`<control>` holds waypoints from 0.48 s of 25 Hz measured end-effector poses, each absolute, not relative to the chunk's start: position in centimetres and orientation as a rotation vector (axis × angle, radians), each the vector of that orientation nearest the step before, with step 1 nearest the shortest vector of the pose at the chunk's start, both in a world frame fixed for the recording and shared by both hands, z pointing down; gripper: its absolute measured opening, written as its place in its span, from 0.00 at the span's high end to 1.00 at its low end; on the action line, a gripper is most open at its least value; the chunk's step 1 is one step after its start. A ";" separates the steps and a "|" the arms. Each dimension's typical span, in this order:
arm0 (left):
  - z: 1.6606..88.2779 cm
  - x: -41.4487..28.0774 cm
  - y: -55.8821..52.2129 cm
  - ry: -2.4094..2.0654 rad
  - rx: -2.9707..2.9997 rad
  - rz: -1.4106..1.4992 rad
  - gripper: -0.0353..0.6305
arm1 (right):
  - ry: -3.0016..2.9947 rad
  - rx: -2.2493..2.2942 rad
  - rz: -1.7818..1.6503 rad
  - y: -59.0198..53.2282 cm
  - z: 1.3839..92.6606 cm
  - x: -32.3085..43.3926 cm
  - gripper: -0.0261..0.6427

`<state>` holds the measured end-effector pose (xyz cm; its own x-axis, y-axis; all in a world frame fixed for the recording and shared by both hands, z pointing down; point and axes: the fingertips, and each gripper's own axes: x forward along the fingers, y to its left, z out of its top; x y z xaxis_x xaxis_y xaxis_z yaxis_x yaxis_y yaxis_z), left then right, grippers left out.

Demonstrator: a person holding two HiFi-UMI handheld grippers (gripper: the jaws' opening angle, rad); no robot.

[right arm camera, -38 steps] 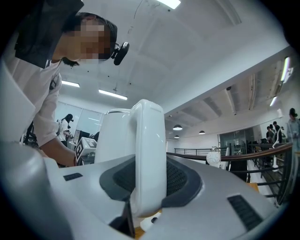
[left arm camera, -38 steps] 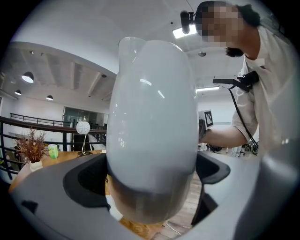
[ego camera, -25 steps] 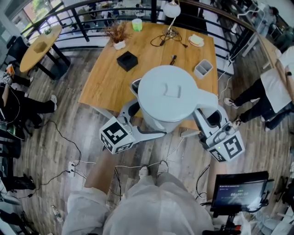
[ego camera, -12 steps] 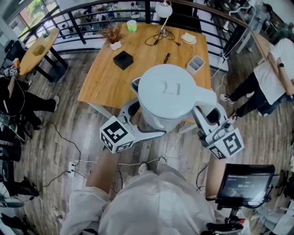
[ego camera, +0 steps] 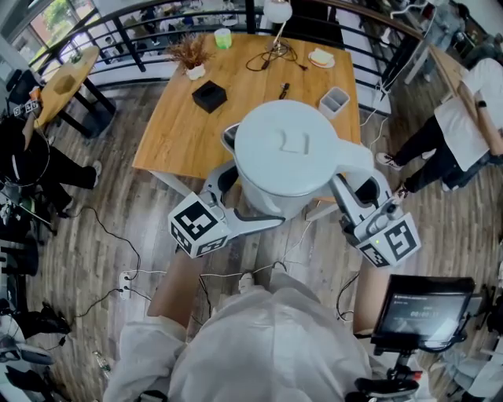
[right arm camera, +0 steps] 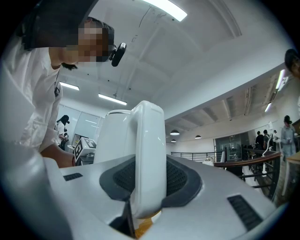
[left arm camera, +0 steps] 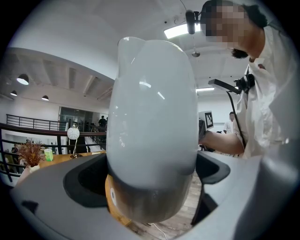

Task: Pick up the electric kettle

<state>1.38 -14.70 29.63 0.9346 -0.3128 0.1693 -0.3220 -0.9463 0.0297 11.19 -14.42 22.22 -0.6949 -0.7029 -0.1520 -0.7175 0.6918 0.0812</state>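
Note:
The white electric kettle [ego camera: 287, 153] hangs in the air over the near edge of the wooden table [ego camera: 173, 133], lid up. My left gripper [ego camera: 240, 184] is shut on the kettle's lower body, its pads [left arm camera: 84, 180] pressing just above the metal base [left arm camera: 150, 206]. My right gripper [ego camera: 357, 184] is shut on the kettle's handle [ego camera: 354, 161], which stands upright between the jaws in the right gripper view [right arm camera: 150, 159]. The kettle body [left arm camera: 152, 117] fills the left gripper view, and its spout [left arm camera: 129, 47] is at the top.
On the table are a black box [ego camera: 208, 96], a grey container [ego camera: 334, 100], a lamp [ego camera: 275, 12], a dried plant [ego camera: 189, 55] and a plate [ego camera: 321, 57]. A railing runs behind. People stand at the right [ego camera: 464, 126] and left [ego camera: 31, 169]. A screen [ego camera: 424, 310] and floor cables [ego camera: 118, 259] are nearby.
Both grippers have drawn the kettle a little up and toward me. The table looks farther back in the picture. Both grips are unchanged.

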 end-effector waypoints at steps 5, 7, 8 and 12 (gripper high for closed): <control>29.7 1.5 -14.6 -0.497 3.033 0.253 0.07 | 2.786 -1.177 0.193 -14.4 22.4 11.3 0.79; 29.7 1.4 -14.6 -0.495 3.033 0.255 0.07 | 2.786 -1.178 0.192 -14.4 22.4 11.3 0.79; 29.7 1.4 -14.6 -0.495 3.032 0.256 0.07 | 2.786 -1.178 0.192 -14.4 22.4 11.3 0.79; 29.7 1.4 -14.7 -0.493 3.031 0.251 0.07 | 2.785 -1.178 0.189 -14.4 22.3 11.2 0.79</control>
